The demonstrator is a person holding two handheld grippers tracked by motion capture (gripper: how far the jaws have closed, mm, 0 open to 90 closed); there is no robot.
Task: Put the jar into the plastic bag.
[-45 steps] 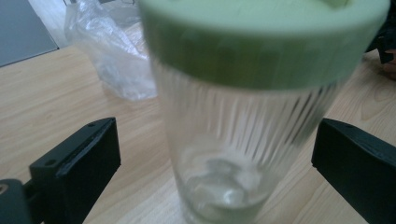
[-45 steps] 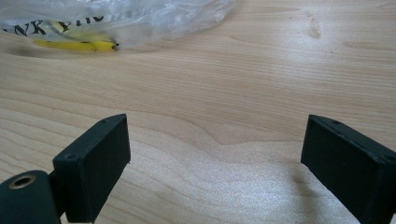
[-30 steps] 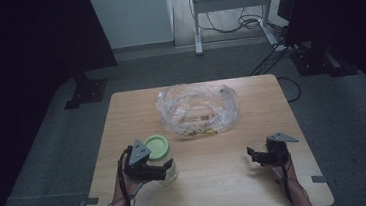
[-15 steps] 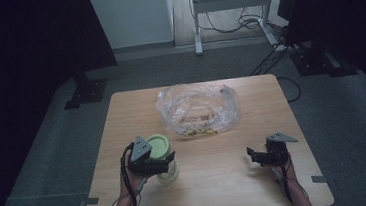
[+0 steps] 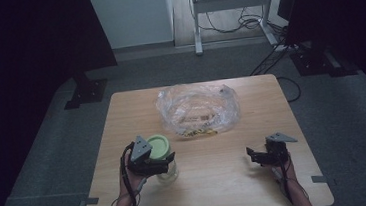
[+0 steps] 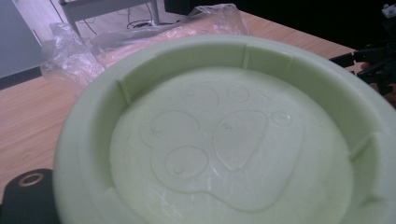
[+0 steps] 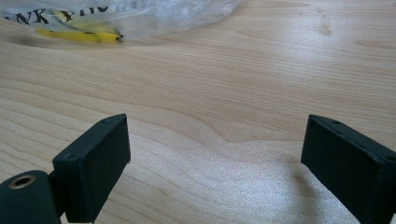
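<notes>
Dark room, pale wooden table (image 5: 228, 179): a jar handled at its near-left corner.

At about 8 o'clock on the table, the left gripper (image 5: 151, 162) sits at the jar (image 5: 167, 172) with the green lid (image 5: 157, 146); its own view looks straight down on that lid, so I cannot tell how far its jaws stand. The step looks like gripping or twisting the lid; next likely calls for a steady hold on the jar. A plastic bag (image 5: 197, 109) lies at 12 o'clock. At 4 o'clock the right gripper (image 5: 260, 157) hovers low, jaws wide apart and empty, forearm coming from the near edge.
</notes>
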